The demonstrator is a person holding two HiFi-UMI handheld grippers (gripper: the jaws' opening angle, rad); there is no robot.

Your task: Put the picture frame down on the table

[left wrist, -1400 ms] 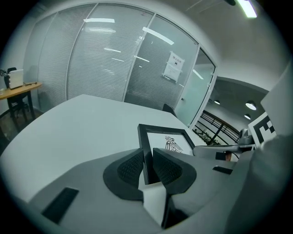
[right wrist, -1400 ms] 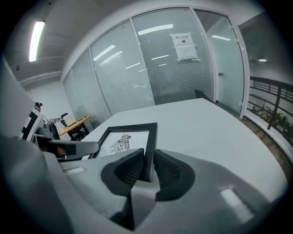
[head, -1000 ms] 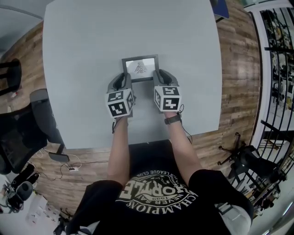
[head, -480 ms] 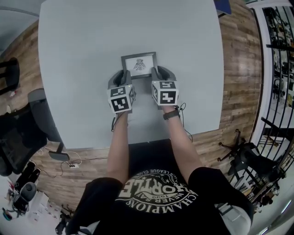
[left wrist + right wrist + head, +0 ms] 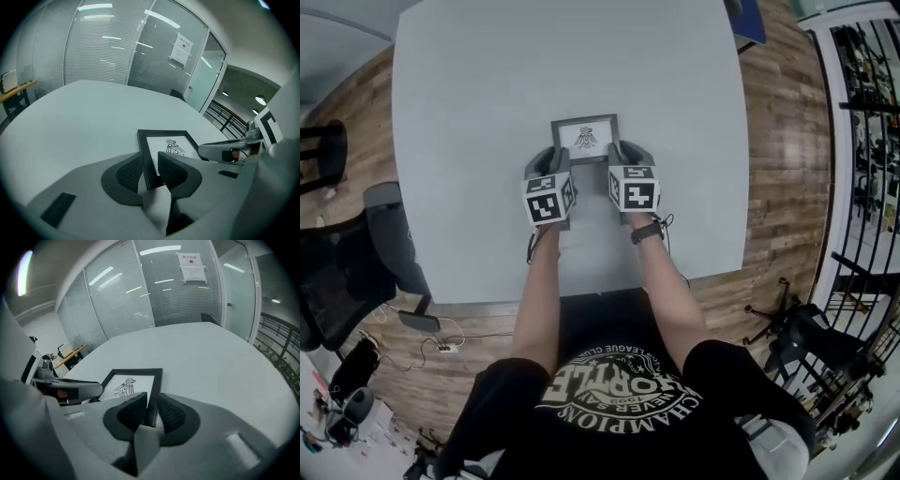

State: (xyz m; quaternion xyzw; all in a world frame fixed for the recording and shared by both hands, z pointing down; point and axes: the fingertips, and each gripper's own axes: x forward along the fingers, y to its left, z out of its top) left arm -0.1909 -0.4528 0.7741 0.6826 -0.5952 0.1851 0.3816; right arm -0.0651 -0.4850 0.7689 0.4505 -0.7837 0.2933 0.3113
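**1. Item.** Picture frame [image 5: 584,137]: thin black rectangular border, white sheet inside, small dark bird-like line drawing at centre. Face up, near-flat. Qty: 1.

**2. Location.** The frame sits directly ahead of both claws and spans the gap between them, over the grey table [image 5: 478,112]. Its near corners run into the jaws. It lies low at the table surface, but no view confirms full contact.

**3. Count.** Frame x1, table x1, claws x2, each w/ 1 marker cube.

**4. Left claw** [image 5: 553,161]. In the left gripper view the left gripper [image 5: 150,169] has its jaws set narrow. The frame's [image 5: 167,146] left border bar passes between the two ribbed pads, near the close corner. The pads are closed on that bar, so the claw is gripping it.

**5. Right claw** [image 5: 622,156]. In the right gripper view the right gripper [image 5: 152,411] is likewise narrow. The frame's [image 5: 132,385] right border bar sits between the pads, clamped.

**6. Arm pose.** Both forearms reach fwd from the body, approx. parallel. The claws are side by side, jaws pointing away from the person, marker cubes facing up. A watch [image 5: 648,233] is on the right wrist.
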